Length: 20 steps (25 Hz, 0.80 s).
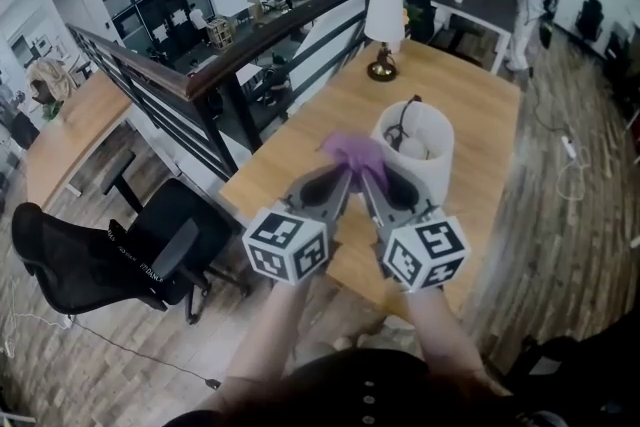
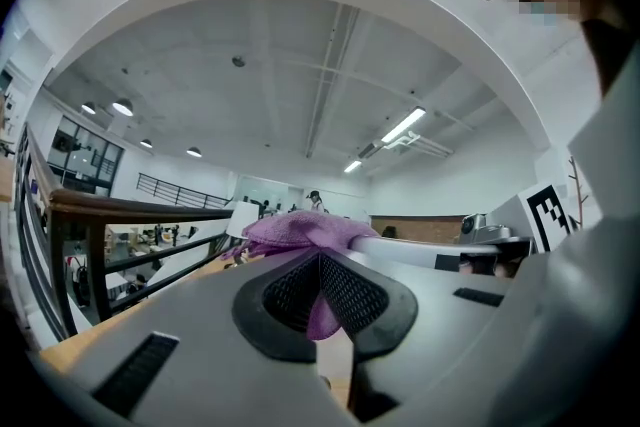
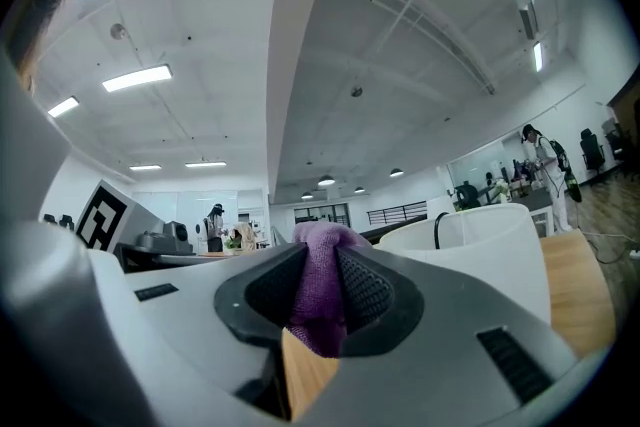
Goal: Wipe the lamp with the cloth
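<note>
My left gripper [image 1: 338, 179] and right gripper [image 1: 374, 179] each clamp the purple cloth [image 1: 352, 153], bunched between them. The lamp [image 1: 384, 30] stands upright well ahead, beyond the white tub [image 1: 432, 165], slightly nearer my right gripper.

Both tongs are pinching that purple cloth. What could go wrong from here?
The left tongs and right tongs grip the same purple cloth close together; pulling apart might yank it free.
The white tub stands right beside them, so a reach could knock it.
The lamp stands near the table's far corner; a firm wipe might tip it.
</note>
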Each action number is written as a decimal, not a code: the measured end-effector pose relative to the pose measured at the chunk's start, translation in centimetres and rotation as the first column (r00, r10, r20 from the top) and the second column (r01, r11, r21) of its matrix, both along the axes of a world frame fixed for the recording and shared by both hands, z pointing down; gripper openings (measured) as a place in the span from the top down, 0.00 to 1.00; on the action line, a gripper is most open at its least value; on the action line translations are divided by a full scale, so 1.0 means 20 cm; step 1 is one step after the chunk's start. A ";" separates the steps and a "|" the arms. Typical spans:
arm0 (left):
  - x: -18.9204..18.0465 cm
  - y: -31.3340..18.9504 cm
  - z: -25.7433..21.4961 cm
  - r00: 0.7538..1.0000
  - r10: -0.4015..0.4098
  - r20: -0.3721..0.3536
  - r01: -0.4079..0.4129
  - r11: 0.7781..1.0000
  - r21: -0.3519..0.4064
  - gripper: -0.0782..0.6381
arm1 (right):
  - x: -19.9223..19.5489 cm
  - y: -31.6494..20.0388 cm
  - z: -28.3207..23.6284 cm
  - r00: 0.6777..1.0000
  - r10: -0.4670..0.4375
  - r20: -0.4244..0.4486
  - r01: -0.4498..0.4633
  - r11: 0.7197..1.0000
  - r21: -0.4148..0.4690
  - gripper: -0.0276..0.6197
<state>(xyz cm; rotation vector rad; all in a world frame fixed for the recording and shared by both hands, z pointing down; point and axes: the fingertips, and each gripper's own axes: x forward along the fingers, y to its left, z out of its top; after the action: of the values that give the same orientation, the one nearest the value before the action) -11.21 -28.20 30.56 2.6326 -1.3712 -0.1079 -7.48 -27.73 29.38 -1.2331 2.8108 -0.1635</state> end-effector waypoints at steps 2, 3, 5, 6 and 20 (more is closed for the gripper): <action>0.00 0.01 0.02 1.000 -0.007 -0.002 0.007 1.000 -0.009 0.88 | 0.01 0.01 0.03 1.000 0.009 -0.007 -0.009 1.000 -0.016 0.84; -0.01 0.01 0.03 1.000 -0.011 -0.006 0.011 1.000 -0.013 0.88 | 0.02 0.01 0.04 1.000 0.012 -0.011 -0.013 1.000 -0.023 0.84; -0.01 0.02 0.04 1.000 -0.017 -0.013 0.017 1.000 -0.022 0.88 | 0.02 0.02 0.05 1.000 0.014 -0.013 -0.014 0.999 -0.029 0.84; -0.02 0.02 0.05 1.000 -0.018 -0.014 0.018 1.000 -0.025 0.88 | 0.02 0.02 0.05 1.000 0.014 -0.013 -0.014 0.999 -0.029 0.84; 0.02 0.03 0.17 0.999 -0.029 -0.026 0.027 0.997 -0.078 0.88 | 0.04 0.03 0.19 1.000 0.005 -0.026 -0.007 0.995 -0.098 0.84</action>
<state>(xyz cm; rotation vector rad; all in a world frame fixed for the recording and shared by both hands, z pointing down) -10.91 -27.53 33.90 2.5395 -1.3757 -0.0919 -6.76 -27.15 33.18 -1.2720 2.8523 -0.2908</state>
